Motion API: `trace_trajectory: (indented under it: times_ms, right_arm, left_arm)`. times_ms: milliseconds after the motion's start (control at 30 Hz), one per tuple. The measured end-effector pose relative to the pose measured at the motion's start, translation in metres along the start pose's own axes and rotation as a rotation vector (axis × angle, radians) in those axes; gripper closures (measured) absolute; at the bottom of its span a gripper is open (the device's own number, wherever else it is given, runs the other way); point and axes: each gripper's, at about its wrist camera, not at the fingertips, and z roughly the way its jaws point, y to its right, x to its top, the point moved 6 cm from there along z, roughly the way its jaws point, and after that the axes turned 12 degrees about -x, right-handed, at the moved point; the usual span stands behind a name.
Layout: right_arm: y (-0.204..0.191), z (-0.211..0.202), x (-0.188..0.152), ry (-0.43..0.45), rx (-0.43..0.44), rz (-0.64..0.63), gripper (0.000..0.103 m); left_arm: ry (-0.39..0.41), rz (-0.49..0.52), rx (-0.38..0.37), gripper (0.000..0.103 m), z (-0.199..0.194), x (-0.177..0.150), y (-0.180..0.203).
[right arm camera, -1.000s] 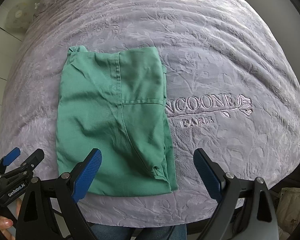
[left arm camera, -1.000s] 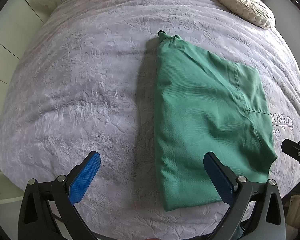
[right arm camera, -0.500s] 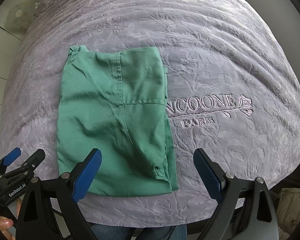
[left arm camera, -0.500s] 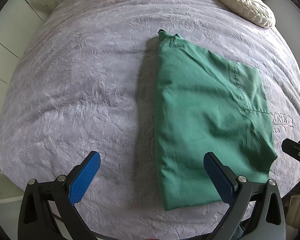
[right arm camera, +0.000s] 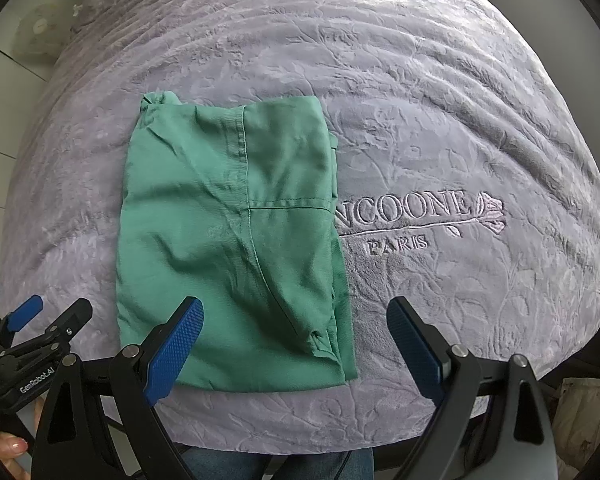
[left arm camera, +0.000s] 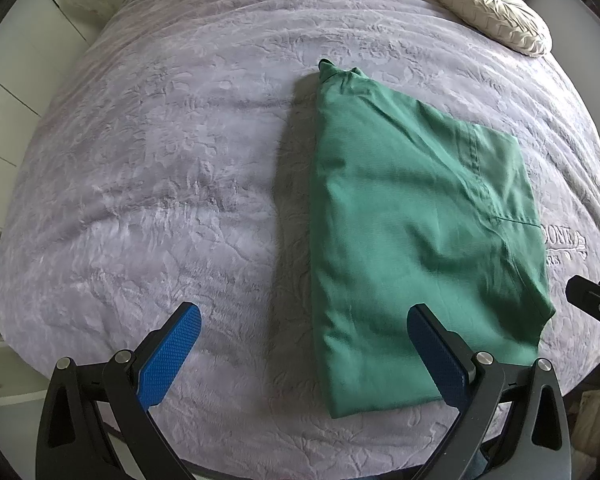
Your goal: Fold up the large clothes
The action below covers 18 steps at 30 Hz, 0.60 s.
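On the purple bed [left arm camera: 180,200], the green garment [left arm camera: 400,240] lies folded flat, both the left tongs [left arm camera: 304,352] and right tongs [right arm camera: 296,344] spread and empty, suggesting only one closing fold or removal remains.

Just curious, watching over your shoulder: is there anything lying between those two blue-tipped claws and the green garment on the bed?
Nothing visible. The green garment lies folded on the purple bedspread, and both the left gripper and right gripper are open just above its near edge. The cushion sits far behind.

Plain green garment [right arm camera: 228,240]; lilac bedspread [right arm camera: 440,128], embossed leaf pattern; cream pleated cushion [left arm camera: 496,16]; blue textured pads [right arm camera: 172,352].
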Motion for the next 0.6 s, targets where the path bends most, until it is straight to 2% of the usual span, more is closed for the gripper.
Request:
trace_trajectory:
  times_ms: [600]
  right_arm:
    - [0.0026,-0.0007,-0.0078,-0.004,0.004,0.008,0.009]
  left_arm:
    - [0.007,0.013,0.004,0.000,-0.0037,-0.0056,0.0034]
